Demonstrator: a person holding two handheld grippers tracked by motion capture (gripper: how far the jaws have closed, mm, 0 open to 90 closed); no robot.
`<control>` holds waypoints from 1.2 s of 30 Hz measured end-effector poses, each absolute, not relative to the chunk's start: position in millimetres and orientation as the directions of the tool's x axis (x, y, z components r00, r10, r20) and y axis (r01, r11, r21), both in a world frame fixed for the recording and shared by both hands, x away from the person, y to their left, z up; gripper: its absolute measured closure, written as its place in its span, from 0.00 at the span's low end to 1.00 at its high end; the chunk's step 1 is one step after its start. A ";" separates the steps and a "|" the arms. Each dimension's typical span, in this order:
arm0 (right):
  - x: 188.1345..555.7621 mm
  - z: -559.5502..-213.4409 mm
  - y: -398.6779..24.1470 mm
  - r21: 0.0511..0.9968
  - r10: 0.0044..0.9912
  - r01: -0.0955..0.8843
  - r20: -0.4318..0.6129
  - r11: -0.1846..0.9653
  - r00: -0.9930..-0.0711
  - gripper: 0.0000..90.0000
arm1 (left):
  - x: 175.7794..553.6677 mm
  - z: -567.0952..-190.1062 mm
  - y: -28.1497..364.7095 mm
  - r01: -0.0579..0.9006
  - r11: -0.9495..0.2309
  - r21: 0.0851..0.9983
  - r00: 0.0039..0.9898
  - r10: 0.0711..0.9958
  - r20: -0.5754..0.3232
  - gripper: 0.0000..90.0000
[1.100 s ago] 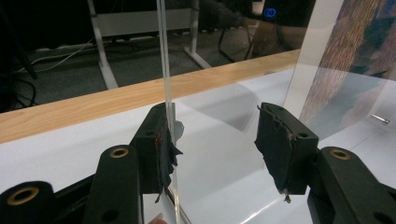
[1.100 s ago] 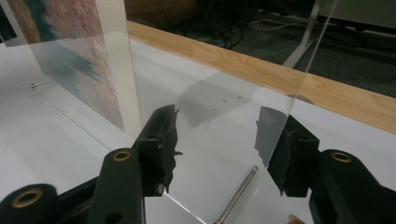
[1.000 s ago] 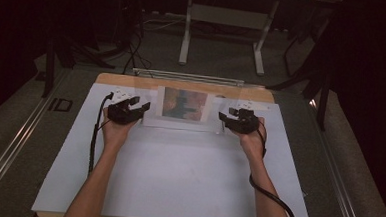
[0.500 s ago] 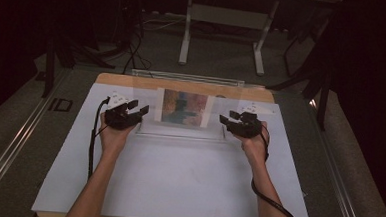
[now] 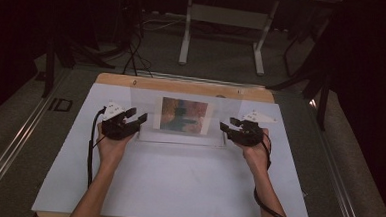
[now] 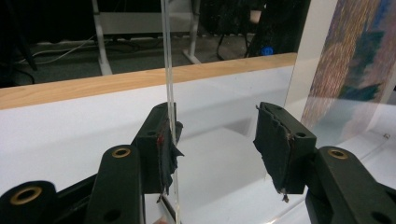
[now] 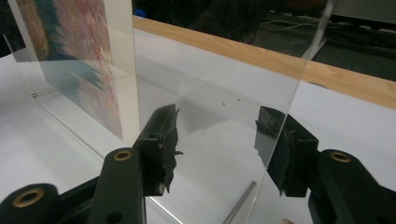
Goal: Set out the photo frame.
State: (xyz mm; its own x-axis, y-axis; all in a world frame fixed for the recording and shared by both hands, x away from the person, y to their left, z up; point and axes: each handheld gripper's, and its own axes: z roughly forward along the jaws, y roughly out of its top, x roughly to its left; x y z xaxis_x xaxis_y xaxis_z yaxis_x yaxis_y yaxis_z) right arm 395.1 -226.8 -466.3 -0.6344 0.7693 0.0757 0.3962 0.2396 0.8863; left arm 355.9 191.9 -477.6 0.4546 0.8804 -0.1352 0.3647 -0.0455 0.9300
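Observation:
A clear acrylic picture stand (image 5: 148, 108) stands upright on the white table top (image 5: 177, 188), with a colourful print (image 5: 184, 115) in its middle. My left gripper (image 5: 136, 116) is open at the stand's left end. In the left gripper view the panel's edge (image 6: 169, 70) runs down between the jaws of that gripper (image 6: 217, 140) and rests against the left pad (image 6: 166, 149). My right gripper (image 5: 228, 125) is open at the right end. In the right gripper view its jaws (image 7: 217, 140) straddle the clear panel (image 7: 224, 93), the right one behind it. The print (image 7: 70, 42) sits farther along.
A wooden strip (image 5: 182, 85) borders the table's far edge. Beyond it on the dark floor stand the white legs of another desk (image 5: 187, 33) and some cables (image 5: 134, 50). A black cable (image 5: 91, 153) trails from the left gripper, another (image 5: 270, 212) from the right.
Both hands and the stand between them have shifted a little toward the near edge of the table. Both grippers stay open at its ends.

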 end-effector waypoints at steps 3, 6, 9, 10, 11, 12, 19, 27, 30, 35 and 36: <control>391.7 -468.0 -226.9 0.887 0.768 0.397 0.082 0.234 -0.636 0.53 | 352.8 -475.6 192.2 0.366 -0.048 0.929 0.451 0.882 -0.133 0.54; 389.4 -469.3 -227.4 0.889 0.765 0.396 0.086 0.230 -0.638 0.53 | 349.5 -476.7 192.2 0.371 -0.034 0.928 0.450 0.881 -0.148 0.54; 388.2 -470.1 -227.8 0.890 0.764 0.393 0.085 0.230 -0.640 0.53 | 347.0 -477.8 192.2 0.370 -0.038 0.928 0.454 0.879 -0.145 0.54; 387.3 -470.3 -228.0 0.890 0.763 0.393 0.085 0.231 -0.640 0.53 | 346.4 -477.9 192.2 0.371 -0.040 0.928 0.454 0.879 -0.144 0.54; 386.9 -470.6 -228.1 0.890 0.763 0.392 0.083 0.232 -0.641 0.53 | 346.0 -478.2 192.1 0.370 -0.039 0.928 0.455 0.879 -0.145 0.54; 386.4 -470.8 -228.1 0.890 0.763 0.392 0.083 0.232 -0.641 0.53 | 345.5 -479.0 192.4 0.369 -0.036 0.929 0.455 0.878 -0.147 0.54; 381.3 -473.3 -228.0 0.894 0.764 0.383 0.073 0.235 -0.641 0.53 | 343.2 -481.4 194.6 0.374 -0.029 0.927 0.472 0.867 -0.163 0.54; 376.9 -474.3 -227.8 0.898 0.767 0.374 0.068 0.232 -0.638 0.53 | 343.4 -483.1 197.5 0.378 -0.019 0.926 0.486 0.855 -0.181 0.54; 375.9 -474.0 -228.3 0.898 0.764 0.374 0.069 0.233 -0.641 0.54 | 344.0 -483.1 197.9 0.376 -0.019 0.926 0.488 0.854 -0.181 0.54; 375.4 -474.7 -228.8 0.900 0.765 0.371 0.069 0.229 -0.640 0.54 | 345.4 -483.1 198.2 0.374 -0.018 0.927 0.493 0.851 -0.183 0.54; 374.9 -474.7 -228.5 0.900 0.766 0.371 0.069 0.229 -0.639 0.54 | 345.6 -483.1 198.2 0.374 -0.017 0.927 0.494 0.850 -0.184 0.54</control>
